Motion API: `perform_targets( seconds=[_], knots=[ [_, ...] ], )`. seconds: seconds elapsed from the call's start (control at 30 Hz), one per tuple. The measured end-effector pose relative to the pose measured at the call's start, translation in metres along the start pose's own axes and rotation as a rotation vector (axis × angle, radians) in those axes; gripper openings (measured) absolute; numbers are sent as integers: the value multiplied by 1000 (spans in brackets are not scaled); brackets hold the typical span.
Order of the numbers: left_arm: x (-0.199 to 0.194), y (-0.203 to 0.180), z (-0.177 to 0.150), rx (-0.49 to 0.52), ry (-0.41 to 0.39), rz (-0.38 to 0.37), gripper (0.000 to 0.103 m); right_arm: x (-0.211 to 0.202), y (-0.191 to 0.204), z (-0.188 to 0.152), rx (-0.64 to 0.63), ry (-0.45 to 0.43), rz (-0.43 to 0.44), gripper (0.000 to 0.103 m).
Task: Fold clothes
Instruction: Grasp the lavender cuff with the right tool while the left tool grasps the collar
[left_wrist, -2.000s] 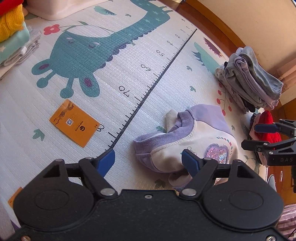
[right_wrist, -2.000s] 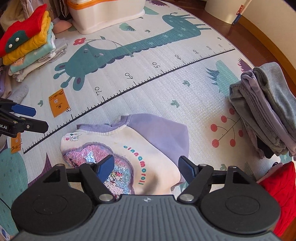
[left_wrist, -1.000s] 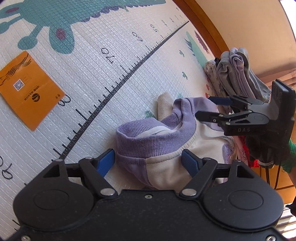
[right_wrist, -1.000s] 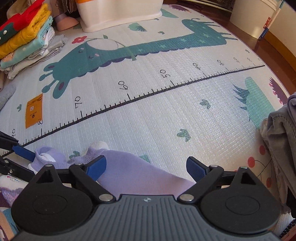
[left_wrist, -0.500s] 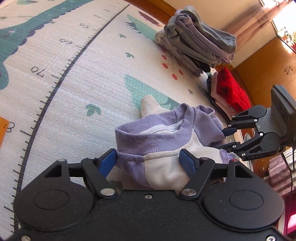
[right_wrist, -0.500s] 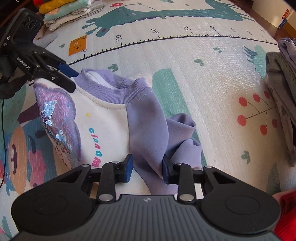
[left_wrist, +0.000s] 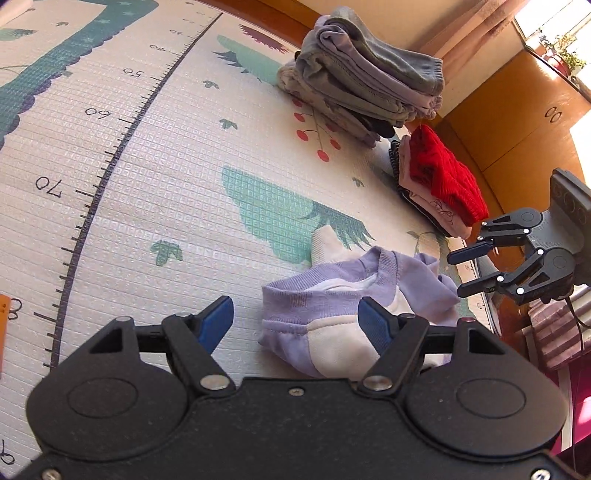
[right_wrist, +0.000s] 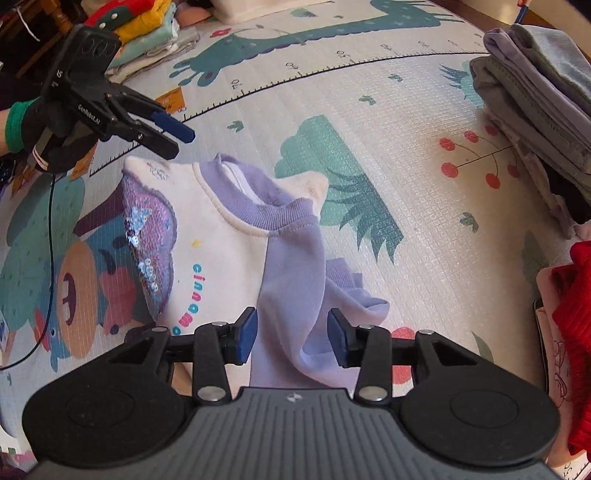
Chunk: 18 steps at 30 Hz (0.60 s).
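The sweatshirt (right_wrist: 229, 236) lies crumpled on the play mat (right_wrist: 369, 122), centre frame. Right gripper (right_wrist: 291, 334): jaws opening, lilac sleeve between them, pads not pressing. Left gripper (left_wrist: 295, 321), lower centre of its view: open above the collar.

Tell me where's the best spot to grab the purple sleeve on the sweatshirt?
Probably the bunched cuff end of the purple sleeve, coming from above. It lies crumpled beside the sweatshirt body, and its raised folds give the pads something to pinch, while the flat part hugs the mat. The right tool, jaws opening, hangs over the sleeve with cloth between them, unpinched.
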<state>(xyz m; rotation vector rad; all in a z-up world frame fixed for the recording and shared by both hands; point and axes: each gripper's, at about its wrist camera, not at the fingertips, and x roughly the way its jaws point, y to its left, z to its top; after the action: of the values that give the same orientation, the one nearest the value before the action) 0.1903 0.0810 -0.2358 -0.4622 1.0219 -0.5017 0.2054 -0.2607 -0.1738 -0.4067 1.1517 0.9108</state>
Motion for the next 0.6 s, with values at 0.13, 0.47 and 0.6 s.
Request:
perform_targets(
  seconds=[0.13,0.47,0.6],
  knots=[
    [13,4,-1,3,27,-24,66,19,-13,21,30,-39,-17,48],
    [31,8,-7,31,53,-104,62,66,-14,26,67,-1,81,21],
    [32,1,-6,75,47,-170,62,29,3,16,-16,-92,50,5]
  ],
)
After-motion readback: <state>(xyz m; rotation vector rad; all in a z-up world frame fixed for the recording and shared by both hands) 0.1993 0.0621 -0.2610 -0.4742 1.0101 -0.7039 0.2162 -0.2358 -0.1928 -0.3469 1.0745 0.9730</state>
